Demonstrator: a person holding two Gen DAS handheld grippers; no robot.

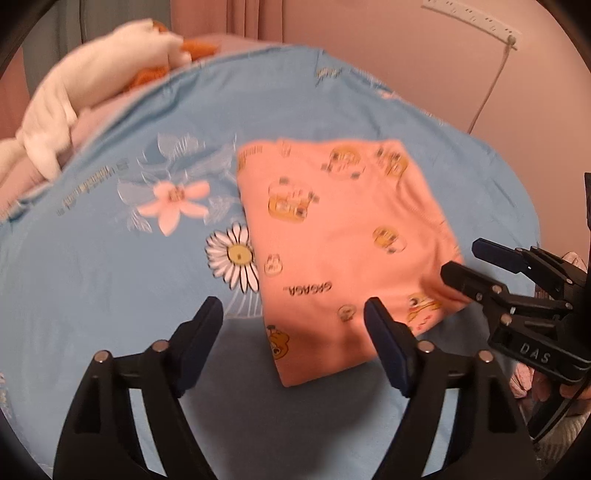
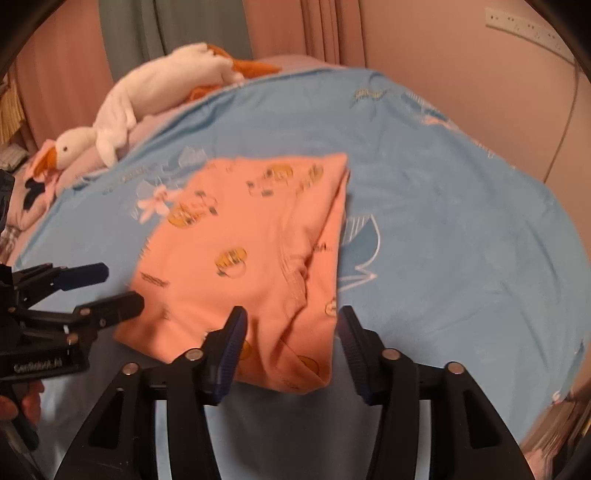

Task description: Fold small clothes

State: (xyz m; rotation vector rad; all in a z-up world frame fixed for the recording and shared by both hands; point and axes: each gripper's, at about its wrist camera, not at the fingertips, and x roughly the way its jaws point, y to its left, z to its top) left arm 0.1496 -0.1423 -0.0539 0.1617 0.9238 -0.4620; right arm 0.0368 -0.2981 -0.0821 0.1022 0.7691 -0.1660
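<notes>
A small orange-pink garment [image 1: 340, 243] with cartoon prints lies folded into a rough rectangle on the blue flowered bedsheet [image 1: 110, 280]; it also shows in the right wrist view [image 2: 243, 258]. My left gripper [image 1: 295, 317] is open and empty, hovering over the garment's near-left edge. My right gripper [image 2: 291, 325] is open and empty, above the garment's near corner. In the left wrist view the right gripper [image 1: 469, 258] sits open at the garment's right edge. In the right wrist view the left gripper [image 2: 110, 288] sits open at the garment's left edge.
A white plush goose [image 2: 147, 96] with an orange beak lies along the far left edge of the bed, on pink bedding. A pink wall with a power strip [image 1: 476, 18] and cable stands behind. The blue sheet [image 2: 461, 240] spreads to the right.
</notes>
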